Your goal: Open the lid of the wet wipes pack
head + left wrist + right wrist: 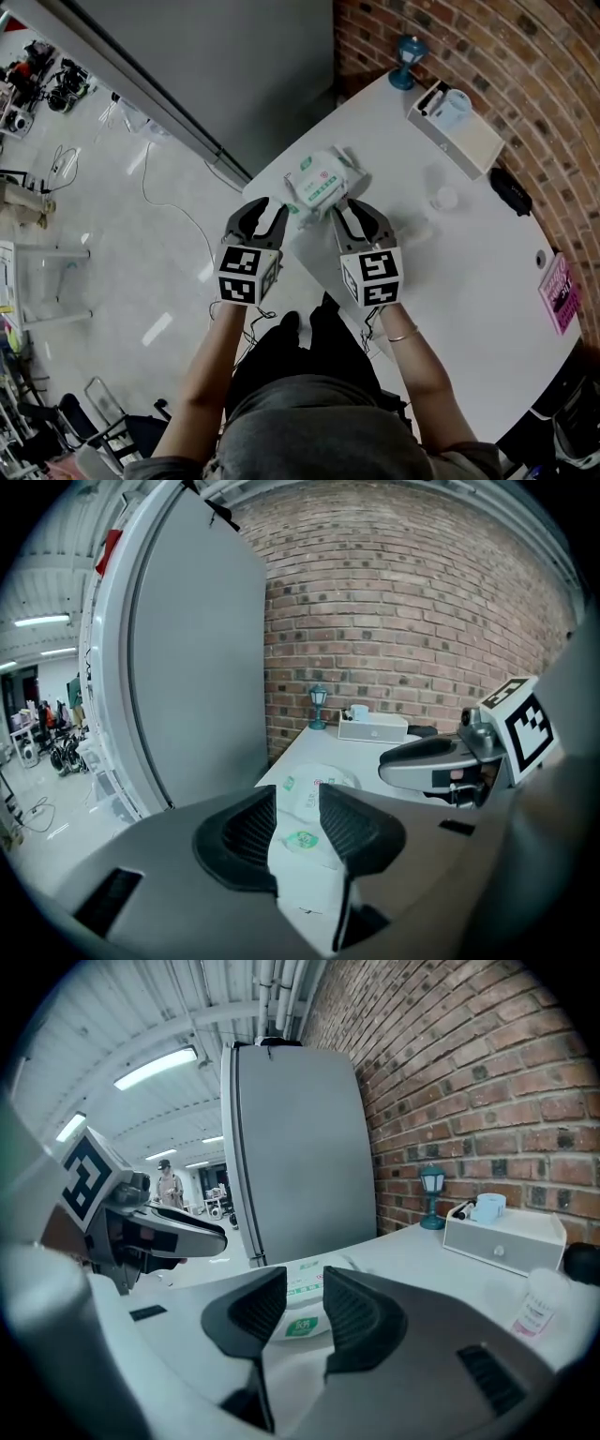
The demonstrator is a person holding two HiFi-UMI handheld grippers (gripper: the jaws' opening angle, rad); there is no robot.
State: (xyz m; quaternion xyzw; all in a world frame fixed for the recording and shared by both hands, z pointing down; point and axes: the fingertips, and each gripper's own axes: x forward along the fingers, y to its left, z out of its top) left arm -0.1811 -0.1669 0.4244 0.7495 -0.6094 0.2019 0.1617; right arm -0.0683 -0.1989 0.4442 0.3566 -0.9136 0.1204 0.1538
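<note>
Two claws, both spread, and neither one's pinching anything as far as I can see. The left gripper and the right gripper sit side by side at the near edge of the rounded white table. The soft white wet wipes pack with green labels lies on the table just ahead of their tips, more or less between the two. Looking down the left claw, the pack fills the gap between the ribbed black pads, and the oval lid on top lies flat. I can't tell whether the pads actually touch the wrapper. It's the same from the right claw: the pads stand apart and the pack's green-labelled end shows just past them. For containers, there's a white rectangular box well beyond the right claw and off to its right, against the red brick wall. It's open at its far end, where a pale blue roll-shaped thing stands with a thin black-and-white pen-like stick beside it. Further on from the box is a small blue lantern-shaped lamp. A little clear bottle with a pink label stands off to the right claw's right, closer than the box.
</note>
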